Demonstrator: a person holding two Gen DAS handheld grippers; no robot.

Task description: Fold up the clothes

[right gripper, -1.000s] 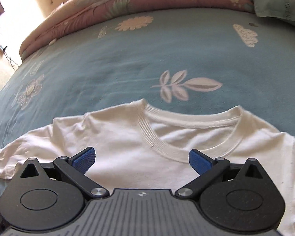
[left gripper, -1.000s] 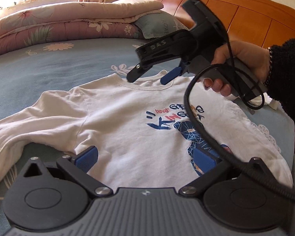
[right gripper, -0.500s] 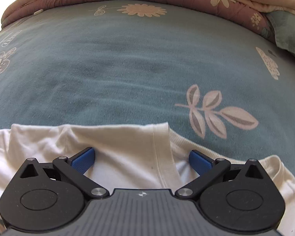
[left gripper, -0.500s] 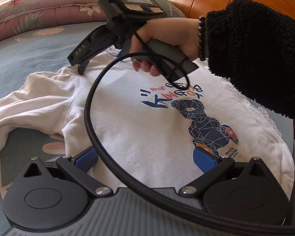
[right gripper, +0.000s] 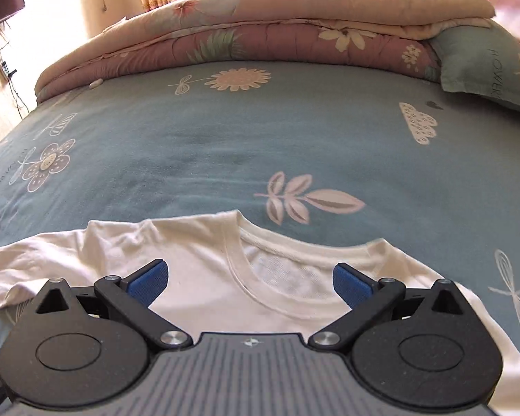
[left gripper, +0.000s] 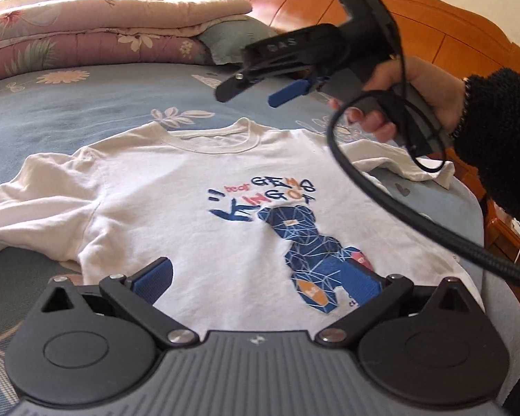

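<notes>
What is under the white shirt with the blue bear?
Under the white shirt lies the blue flowered bedsheet, showing all around its edges. Whatever sits directly beneath the shirt's middle is covered, so any sheet pattern there cannot be seen.

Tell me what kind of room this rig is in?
Almost certainly a home bedroom. The white T-shirt lies spread on a bed with a blue floral sheet, folded quilts and a pillow are stacked at its far side, and a carved wooden headboard stands behind.
</notes>
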